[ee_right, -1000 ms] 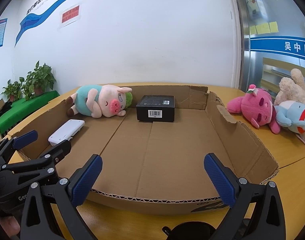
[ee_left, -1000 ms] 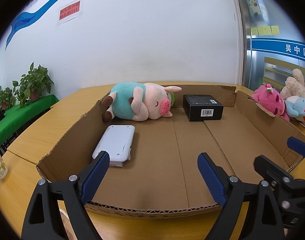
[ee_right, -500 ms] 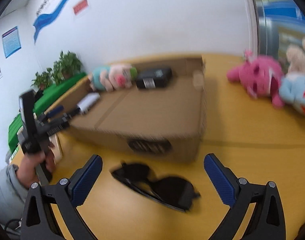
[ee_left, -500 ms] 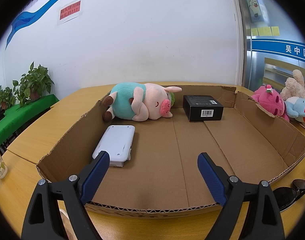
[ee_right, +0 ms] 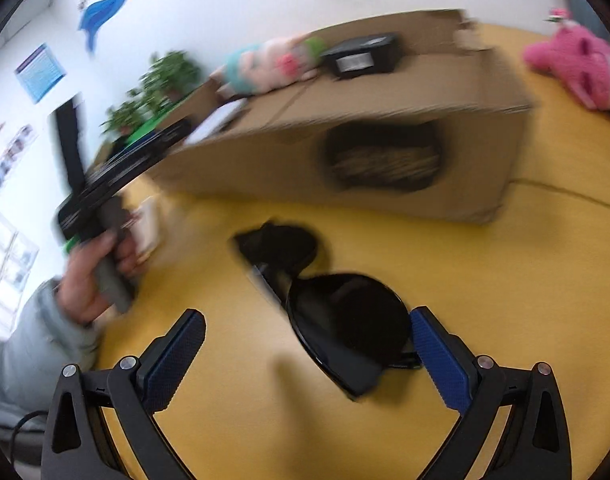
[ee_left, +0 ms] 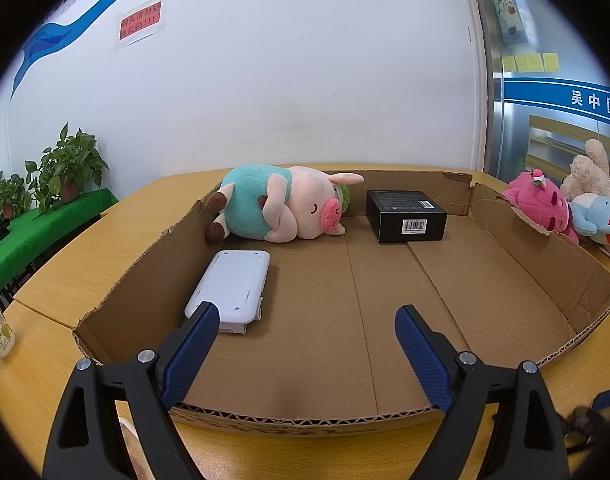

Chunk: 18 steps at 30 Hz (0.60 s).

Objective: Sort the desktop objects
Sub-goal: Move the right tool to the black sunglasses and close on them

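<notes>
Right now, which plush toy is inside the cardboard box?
The pig plush in the teal outfit, lying on its side against the cardboard box's back wall. The pink plush and its neighbours sit outside.

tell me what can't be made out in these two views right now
- Right wrist view: motion blur smears the black box label and the dark print on the cardboard box wall.
- Same view: whether the right gripper touches the sunglasses.
- Left wrist view: the red wall sign is too small to read; frame edge crops the blue plush.
</notes>
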Motion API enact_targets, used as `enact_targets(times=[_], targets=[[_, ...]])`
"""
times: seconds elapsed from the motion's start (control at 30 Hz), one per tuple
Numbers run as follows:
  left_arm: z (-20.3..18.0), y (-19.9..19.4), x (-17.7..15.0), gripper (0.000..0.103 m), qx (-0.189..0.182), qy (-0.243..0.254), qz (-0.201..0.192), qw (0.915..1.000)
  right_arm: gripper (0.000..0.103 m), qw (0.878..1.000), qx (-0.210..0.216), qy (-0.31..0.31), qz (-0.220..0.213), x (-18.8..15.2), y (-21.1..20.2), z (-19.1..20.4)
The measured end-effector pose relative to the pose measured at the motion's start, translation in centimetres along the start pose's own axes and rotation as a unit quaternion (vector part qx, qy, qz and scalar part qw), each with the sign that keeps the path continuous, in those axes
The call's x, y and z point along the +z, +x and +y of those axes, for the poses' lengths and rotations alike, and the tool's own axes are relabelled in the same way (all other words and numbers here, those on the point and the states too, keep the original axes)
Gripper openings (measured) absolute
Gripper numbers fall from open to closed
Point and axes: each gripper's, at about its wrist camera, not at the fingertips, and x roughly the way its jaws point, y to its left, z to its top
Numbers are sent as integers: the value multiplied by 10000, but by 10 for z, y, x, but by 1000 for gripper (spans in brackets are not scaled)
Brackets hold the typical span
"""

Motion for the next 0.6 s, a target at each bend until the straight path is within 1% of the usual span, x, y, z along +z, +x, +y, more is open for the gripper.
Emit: enact_targets(times=[0.1, 0.17, 0.23, 0.33, 0.37, 0.4, 0.43, 0.47, 0.53, 0.6], targets=[[0, 0, 0, 90, 2, 1, 1, 10000, 103, 9990, -280, -340, -69, -6, -2, 23], [0, 0, 1, 90, 1, 0, 1, 10000, 103, 9982, -475, -362, -51, -6, 1, 25], [0, 0, 1, 90, 0, -1, 2, 10000, 103, 9975, -601, -365, 70, -5, 10, 26], [0, 0, 1, 90, -10, 6, -7, 10000, 98, 9949, -912, -422, 41, -8, 13, 30], [0, -1, 1, 90, -57, 81, 12, 10000, 86, 9935, -1050, -431, 36, -8, 14, 32], [1, -2, 3, 90, 17, 78, 154, 9998, 70, 9917, -1201, -454, 14, -8, 16, 34], [4, -8, 5, 90, 129, -40, 168, 9998, 63, 9895, -1366, -478, -6, -9, 17, 37], [10, -21, 10, 90, 44, -299, 62, 9995, 58, 9880, -1470, -466, -23, -12, 16, 39], [16, -42, 15, 90, -274, -667, -114, 9973, 57, 9881, -1499, -345, -22, -13, 15, 41], [13, -59, 19, 90, -616, -737, -132, 9953, 57, 9875, -1552, -253, -37, -14, 15, 43]])
